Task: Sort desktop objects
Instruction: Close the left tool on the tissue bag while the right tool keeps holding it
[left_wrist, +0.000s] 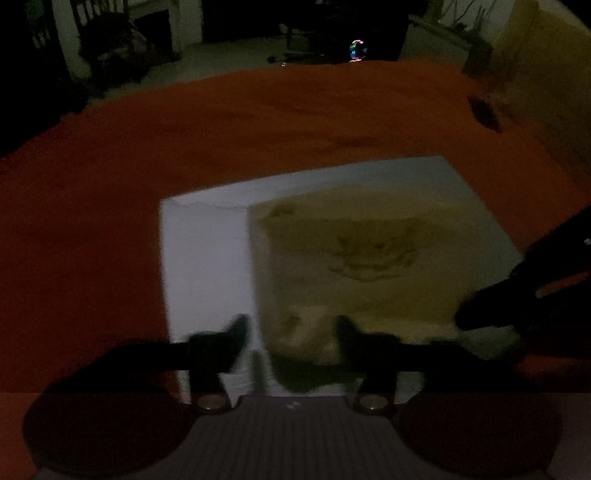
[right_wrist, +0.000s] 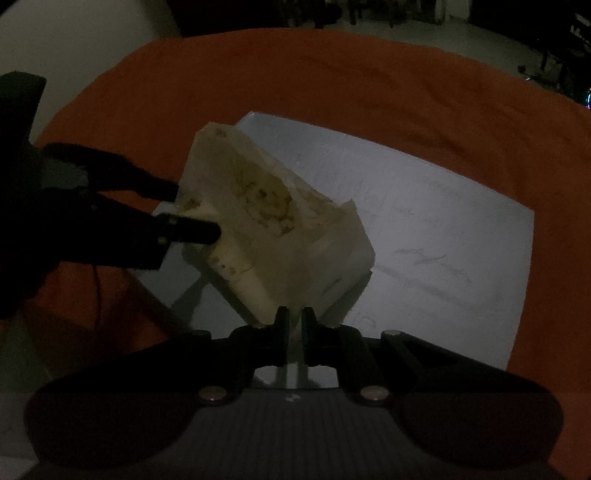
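A translucent yellowish plastic bag (right_wrist: 266, 206) with a faint printed figure (left_wrist: 369, 254) hangs tilted above a white paper sheet (right_wrist: 436, 229). My right gripper (right_wrist: 295, 319) is shut on the bag's lower edge, with a strip of film running down between its fingers. In the left wrist view it shows as a dark shape (left_wrist: 469, 317) at the bag's right side. My left gripper (left_wrist: 293, 330) straddles a bunched corner of the bag, with both fingers pressed against it. The right wrist view shows the left gripper (right_wrist: 195, 212) at the bag's left edge. The light is very dim.
An orange cloth (left_wrist: 184, 147) covers the table under the paper. A tan box or panel (left_wrist: 535, 74) stands at the far right corner with a small dark object (left_wrist: 484, 112) beside it. Dark room furniture lies beyond the table's far edge.
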